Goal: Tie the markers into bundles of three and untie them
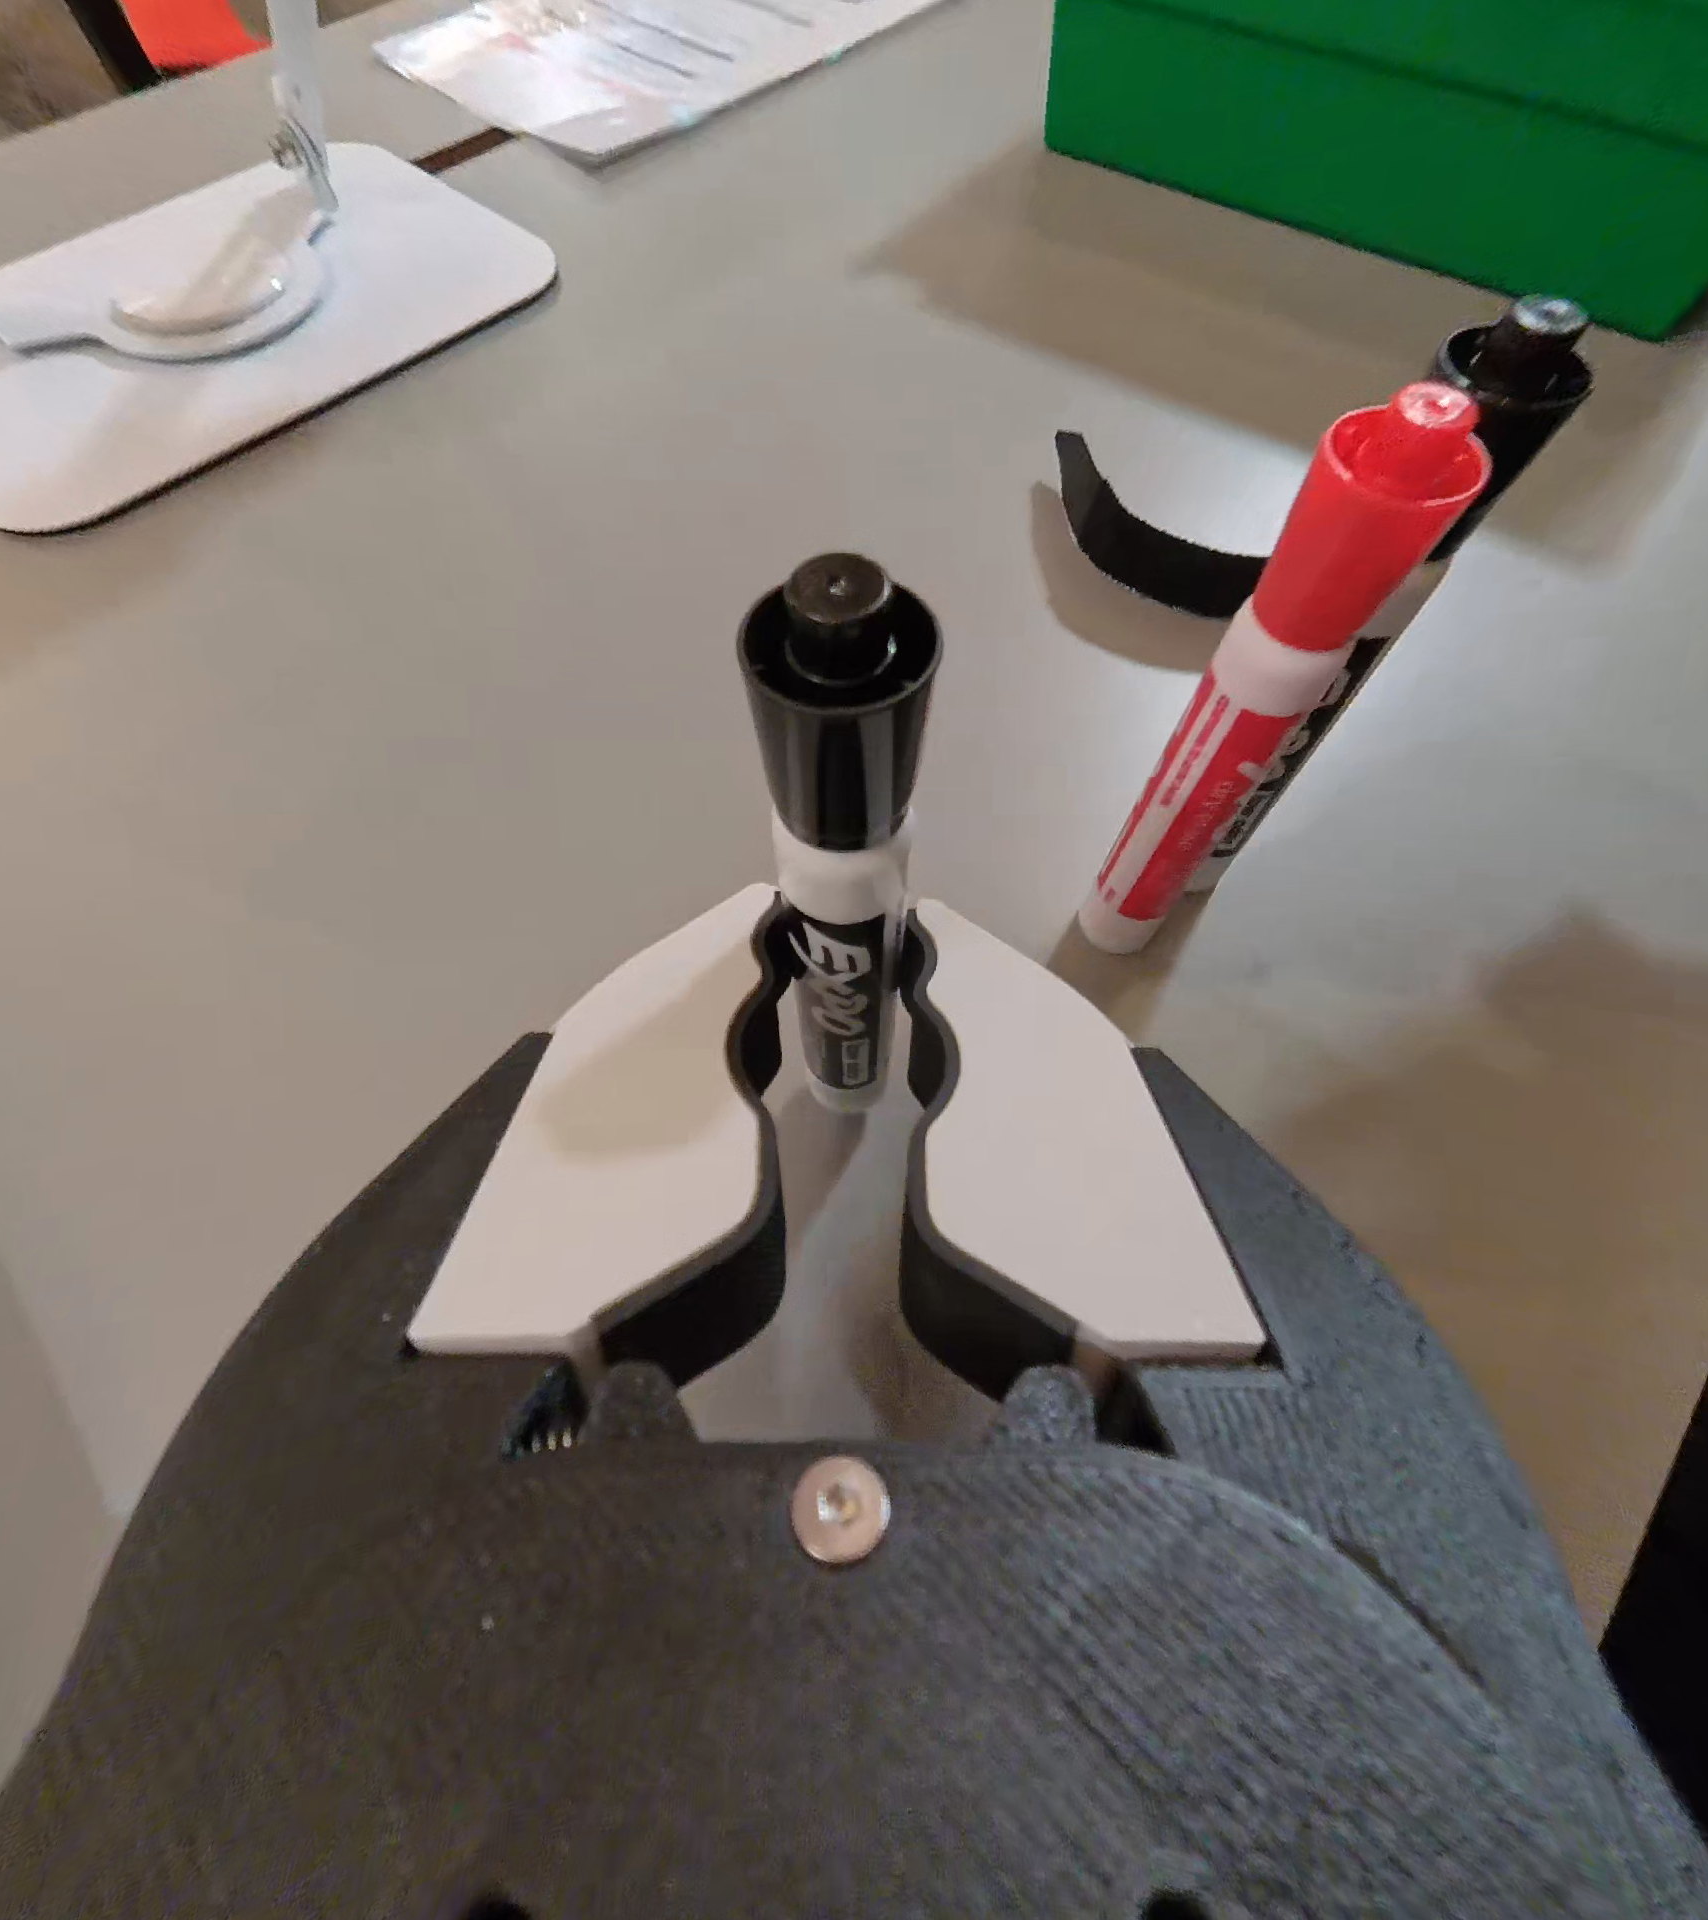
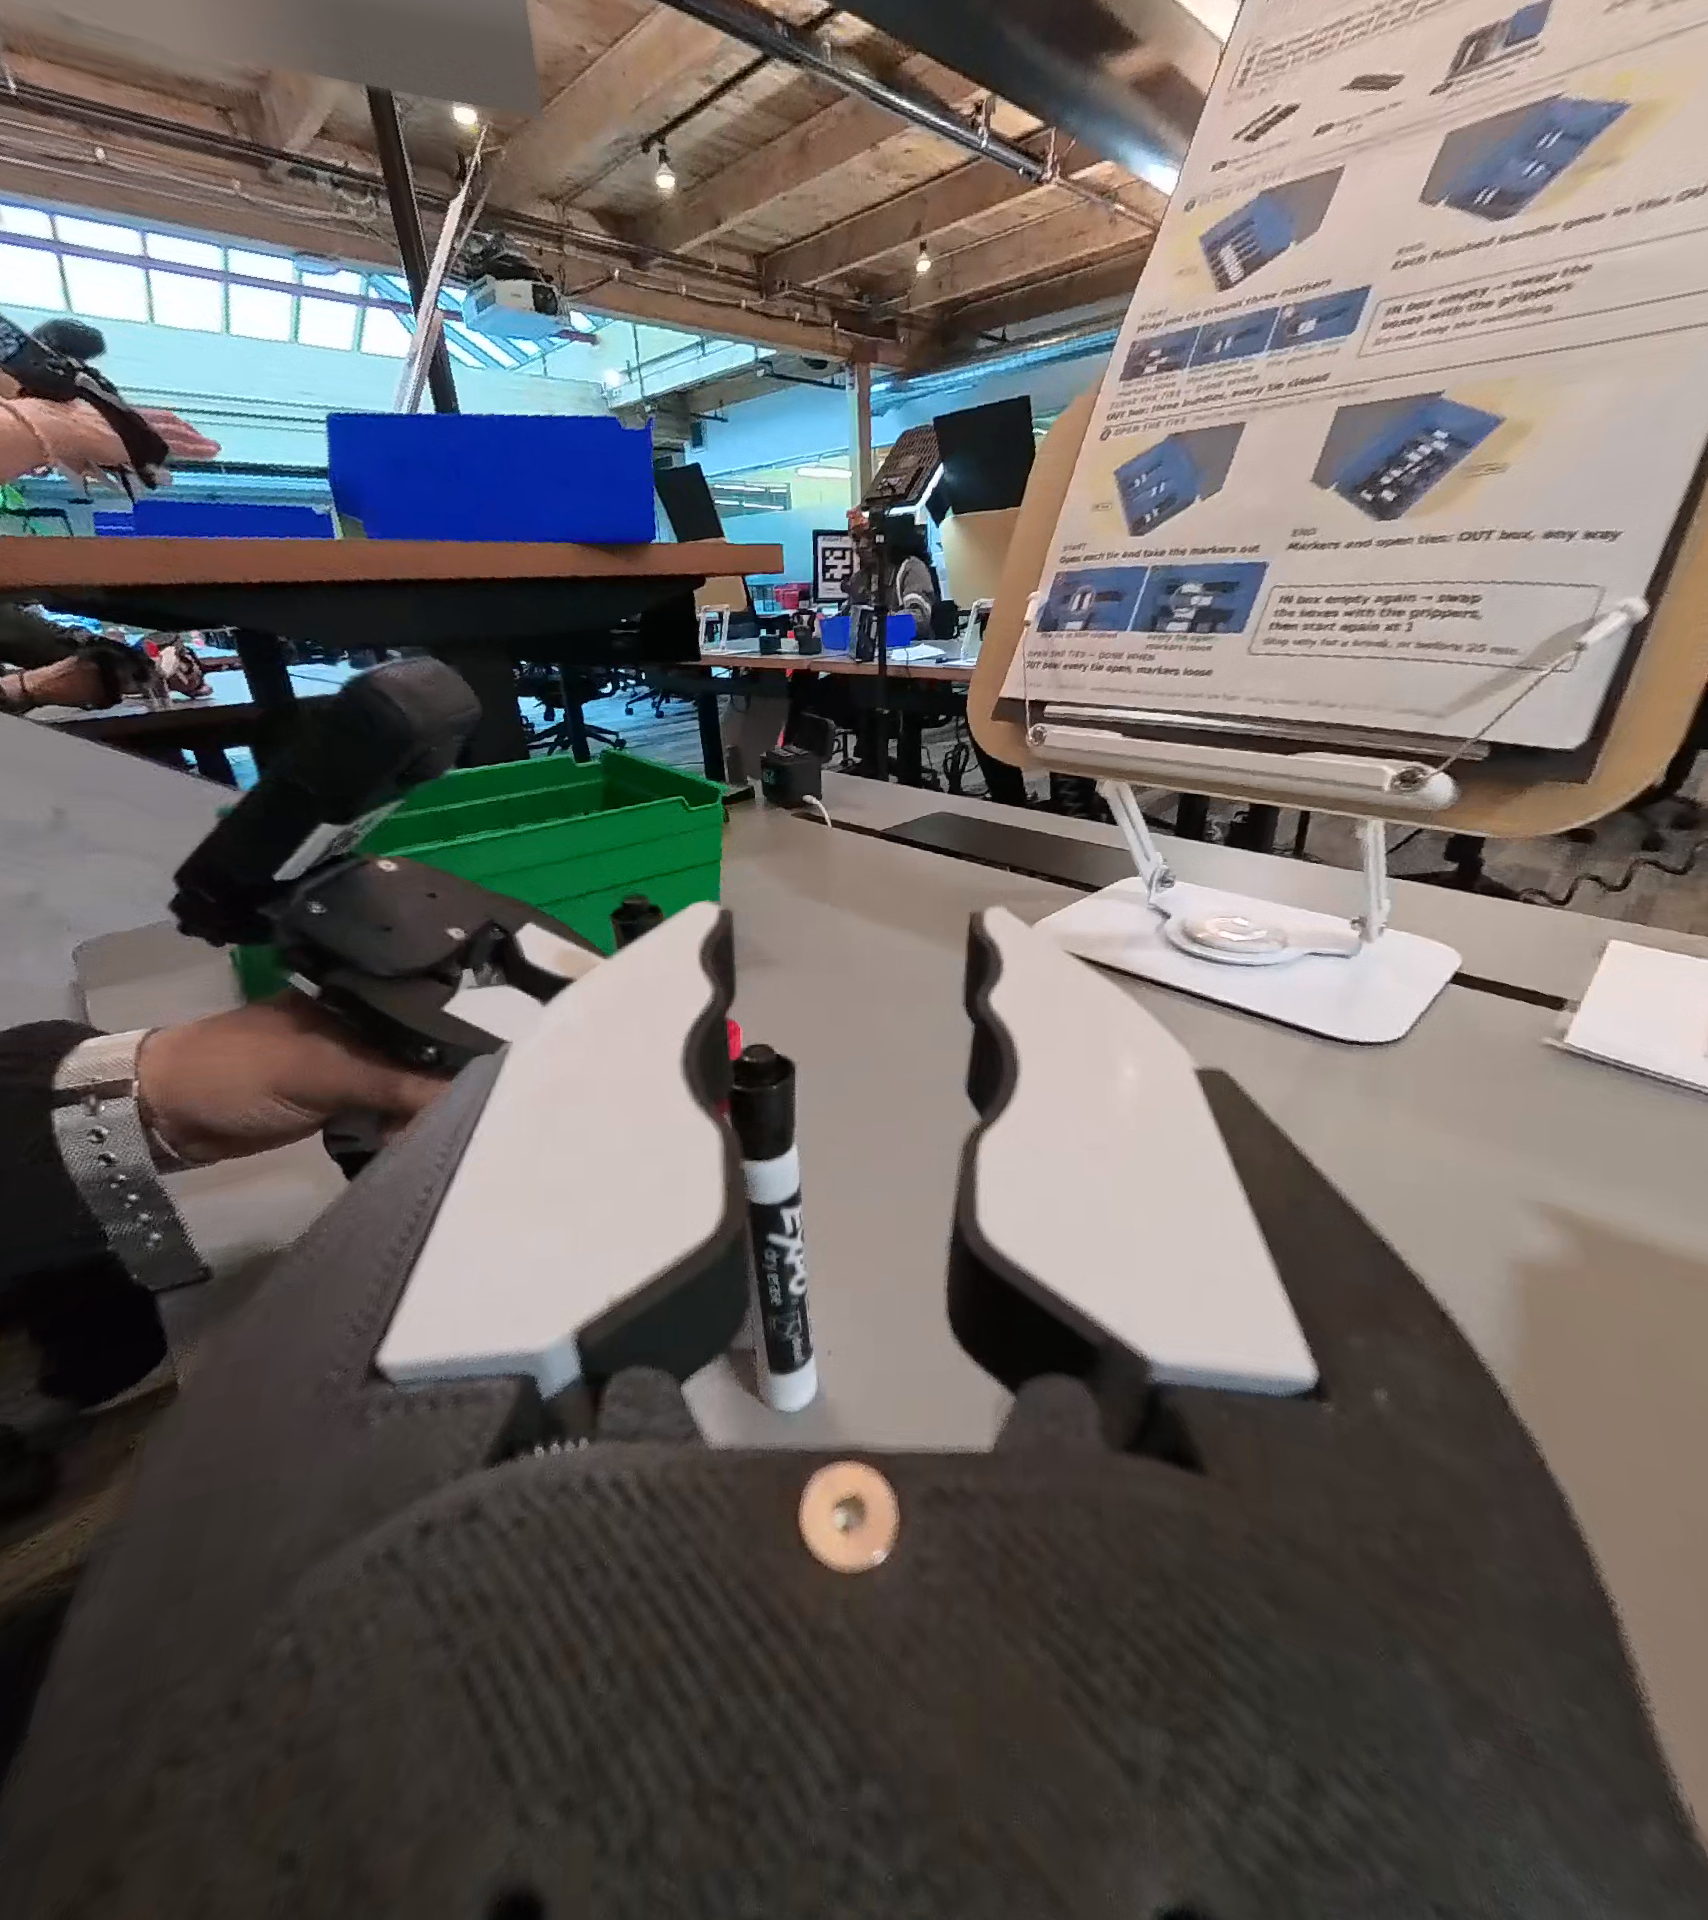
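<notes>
My left gripper (image 1: 842,920) is shut on a black marker (image 1: 837,727), which sticks out forward above the grey table. A red marker (image 1: 1276,686) and a second black marker (image 1: 1504,405) lie side by side on the table to its right, across an open black tie strap (image 1: 1146,551). My right gripper (image 2: 855,935) is open and empty. That second black marker (image 2: 777,1226) lies on the table between its fingers, close to the left finger (image 2: 601,1143). The red marker (image 2: 731,1039) is mostly hidden behind that finger. The left gripper (image 2: 517,966), held by a hand, also shows in the right wrist view.
A green bin (image 1: 1432,135) (image 2: 569,831) stands at the back of the table. A white document stand (image 2: 1245,956) holds an instruction sheet; its base (image 1: 206,332) also shows in the left wrist view. Papers (image 2: 1702,1029) lie on the table. Other tables and a blue bin (image 2: 491,478) stand beyond. Tip to tip, the grippers are about 20 centimetres apart. From either gripper's tips it is about 15 centimetres to the open black tie strap (image 1: 1146,551).
</notes>
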A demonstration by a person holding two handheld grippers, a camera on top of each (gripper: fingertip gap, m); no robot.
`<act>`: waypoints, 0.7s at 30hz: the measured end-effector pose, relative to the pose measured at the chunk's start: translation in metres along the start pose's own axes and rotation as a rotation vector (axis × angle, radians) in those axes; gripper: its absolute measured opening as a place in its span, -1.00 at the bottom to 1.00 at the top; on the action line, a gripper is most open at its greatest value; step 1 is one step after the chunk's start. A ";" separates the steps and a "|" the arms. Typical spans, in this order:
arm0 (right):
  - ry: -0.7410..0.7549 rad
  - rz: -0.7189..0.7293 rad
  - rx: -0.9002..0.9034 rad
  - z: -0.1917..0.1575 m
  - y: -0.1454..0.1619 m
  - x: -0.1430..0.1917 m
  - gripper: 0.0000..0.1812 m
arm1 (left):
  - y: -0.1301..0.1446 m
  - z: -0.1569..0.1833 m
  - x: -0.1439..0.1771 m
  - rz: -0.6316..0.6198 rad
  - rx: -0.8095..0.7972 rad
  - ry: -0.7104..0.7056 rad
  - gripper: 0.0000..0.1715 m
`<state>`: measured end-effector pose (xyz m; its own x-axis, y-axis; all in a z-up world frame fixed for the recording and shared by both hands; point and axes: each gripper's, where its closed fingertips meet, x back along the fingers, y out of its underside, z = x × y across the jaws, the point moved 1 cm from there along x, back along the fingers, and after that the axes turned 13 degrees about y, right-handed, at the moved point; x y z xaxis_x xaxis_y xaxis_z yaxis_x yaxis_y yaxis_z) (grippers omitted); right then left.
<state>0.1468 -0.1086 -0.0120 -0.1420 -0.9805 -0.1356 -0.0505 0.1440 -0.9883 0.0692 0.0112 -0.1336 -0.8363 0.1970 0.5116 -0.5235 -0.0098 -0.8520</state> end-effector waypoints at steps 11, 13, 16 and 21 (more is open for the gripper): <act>0.045 0.005 0.152 -0.016 0.003 0.003 -0.30 | 0.006 0.007 -0.006 -0.038 -0.044 -0.003 -0.76; 0.043 -0.015 0.192 -0.018 0.007 0.002 -0.30 | 0.006 0.005 -0.006 -0.034 -0.044 -0.007 -0.76; 0.071 -0.052 0.245 -0.016 0.016 -0.002 -0.23 | 0.009 0.002 -0.008 -0.043 -0.036 -0.016 -0.75; 0.075 -0.067 0.229 -0.014 0.020 -0.003 -0.17 | 0.009 0.001 -0.010 -0.047 -0.044 -0.023 -0.75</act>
<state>0.1325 -0.1012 -0.0303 -0.2195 -0.9729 -0.0723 0.1618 0.0368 -0.9861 0.0721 0.0081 -0.1465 -0.8145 0.1740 0.5534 -0.5552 0.0426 -0.8306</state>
